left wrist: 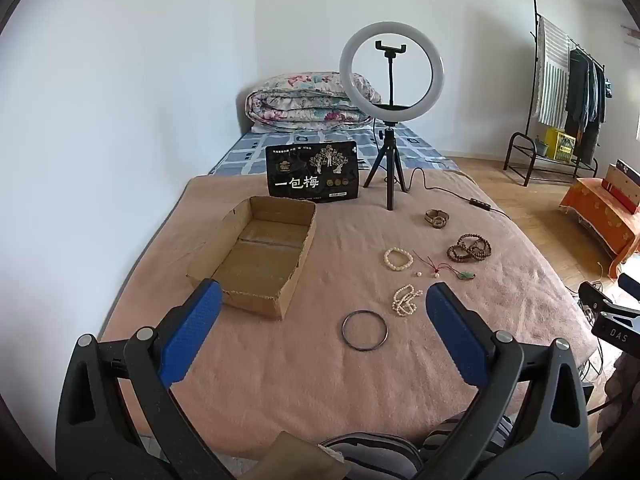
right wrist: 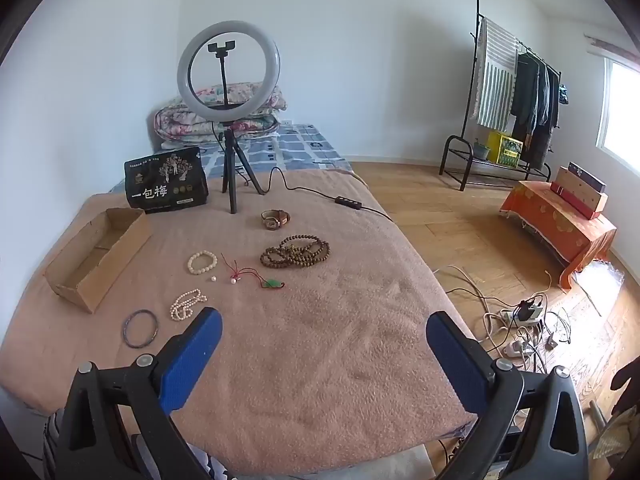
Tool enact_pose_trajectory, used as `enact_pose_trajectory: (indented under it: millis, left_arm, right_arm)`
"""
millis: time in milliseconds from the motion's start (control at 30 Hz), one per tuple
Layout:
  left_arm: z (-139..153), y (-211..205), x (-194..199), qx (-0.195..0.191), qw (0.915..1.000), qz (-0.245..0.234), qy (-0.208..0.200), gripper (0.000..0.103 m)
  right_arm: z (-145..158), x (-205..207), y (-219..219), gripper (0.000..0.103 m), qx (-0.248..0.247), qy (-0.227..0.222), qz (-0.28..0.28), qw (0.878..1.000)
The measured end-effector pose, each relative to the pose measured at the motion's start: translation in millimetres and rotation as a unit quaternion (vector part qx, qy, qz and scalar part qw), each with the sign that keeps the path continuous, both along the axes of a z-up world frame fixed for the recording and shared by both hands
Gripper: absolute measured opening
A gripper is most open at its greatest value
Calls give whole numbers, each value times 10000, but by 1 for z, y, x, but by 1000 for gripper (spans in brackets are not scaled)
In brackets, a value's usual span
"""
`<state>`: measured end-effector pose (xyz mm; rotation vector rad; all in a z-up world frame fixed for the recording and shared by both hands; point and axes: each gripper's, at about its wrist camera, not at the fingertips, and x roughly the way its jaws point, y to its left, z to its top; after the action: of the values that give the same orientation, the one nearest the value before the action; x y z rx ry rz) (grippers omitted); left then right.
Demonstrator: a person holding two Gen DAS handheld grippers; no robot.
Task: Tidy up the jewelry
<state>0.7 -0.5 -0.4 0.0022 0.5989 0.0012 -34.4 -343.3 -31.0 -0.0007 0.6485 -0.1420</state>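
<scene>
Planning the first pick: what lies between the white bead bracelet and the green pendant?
Two loose pearls and the pendant's red cord lie between the white bead bracelet and green pendant, clearest in the right wrist view.

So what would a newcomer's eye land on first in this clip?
Probably the ring light on its tripod at the far end of the pink blanket. Next, the jewelry scattered right of the empty cardboard box: brown beads, pearls and a dark bangle. Both tongs hover open, holding nothing.

White walls (right wrist: 360,40), wooden floor (right wrist: 460,232), clothes rack (right wrist: 516,112), bright window (right wrist: 624,108)
</scene>
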Motion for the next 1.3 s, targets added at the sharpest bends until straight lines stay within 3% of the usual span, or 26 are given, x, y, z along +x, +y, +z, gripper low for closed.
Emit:
enact_pose_trajectory:
  millis: [267, 467, 1300]
  left_arm:
    - [0, -2, -2, -23, 10000, 2, -95, 103]
    - [16, -2, -1, -50, 9999, 26, -119, 103]
    - [17, -2, -5, -121, 9998, 24, -166, 103]
  right_arm:
    - [2, -2, 1, 103, -54, -78, -19, 10000]
    - [4, -2, 1, 103, -82, -83, -17, 9999]
    - [2, -2, 4, 103, -27, -63, 18, 10000]
